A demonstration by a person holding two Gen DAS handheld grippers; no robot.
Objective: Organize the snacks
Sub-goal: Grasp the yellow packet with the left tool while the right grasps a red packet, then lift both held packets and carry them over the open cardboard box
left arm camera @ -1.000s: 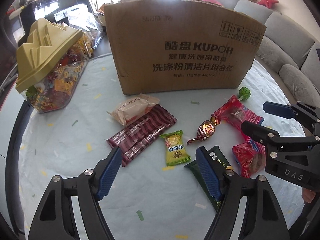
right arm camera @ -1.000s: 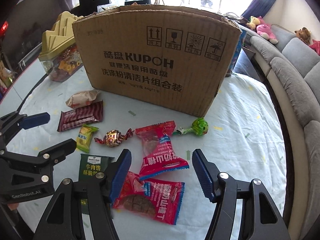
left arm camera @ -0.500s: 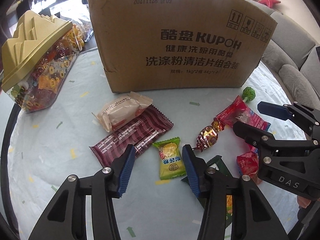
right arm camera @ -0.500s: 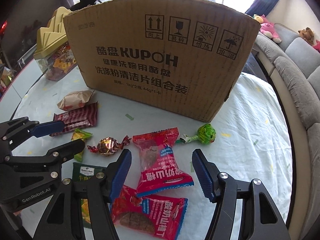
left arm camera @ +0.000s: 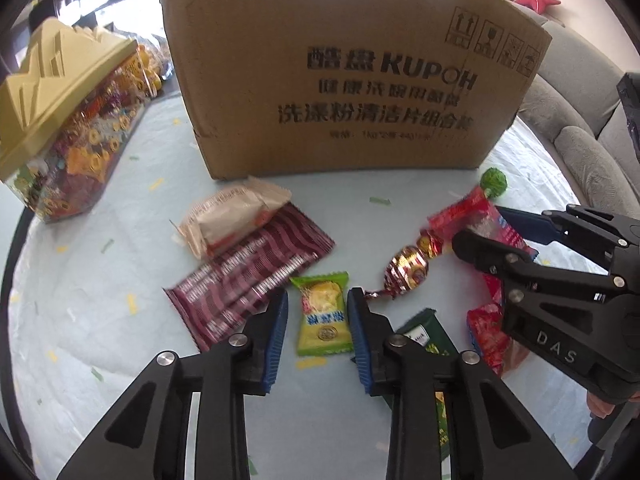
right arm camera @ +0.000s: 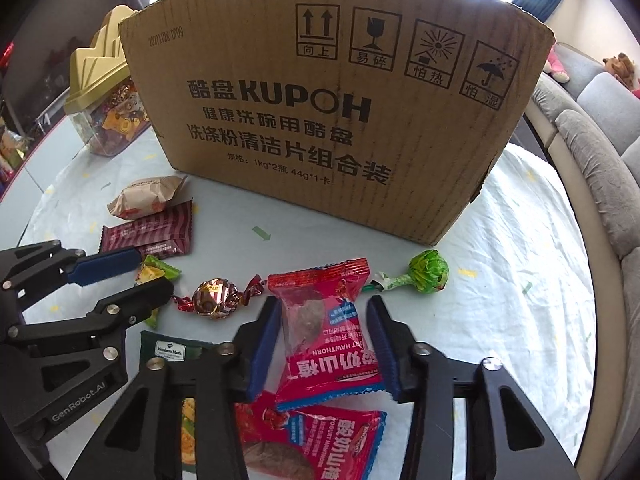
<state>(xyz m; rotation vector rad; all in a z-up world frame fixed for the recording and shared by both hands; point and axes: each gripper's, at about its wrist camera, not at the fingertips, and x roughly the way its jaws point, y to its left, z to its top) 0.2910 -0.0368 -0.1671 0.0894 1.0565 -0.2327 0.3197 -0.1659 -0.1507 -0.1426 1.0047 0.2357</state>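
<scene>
Your left claw [left arm camera: 318, 320] is closing around the green sweet packet [left arm camera: 323, 314]; your right claw [right arm camera: 322, 334] is closing around a red packet [right arm camera: 326, 330].

Neither claw's pads press yet. Both packets lie on the table [right arm camera: 520, 280] in front of the cardboard box [right arm camera: 340, 120], a foil-wrapped sweet [right arm camera: 212, 296] between them and a second red packet [right arm camera: 316, 436] nearer you.

Snack packets [left arm camera: 322, 315] lie before the cardboard box [left arm camera: 352, 76]; candy jar [left arm camera: 68, 120] at its left.
</scene>
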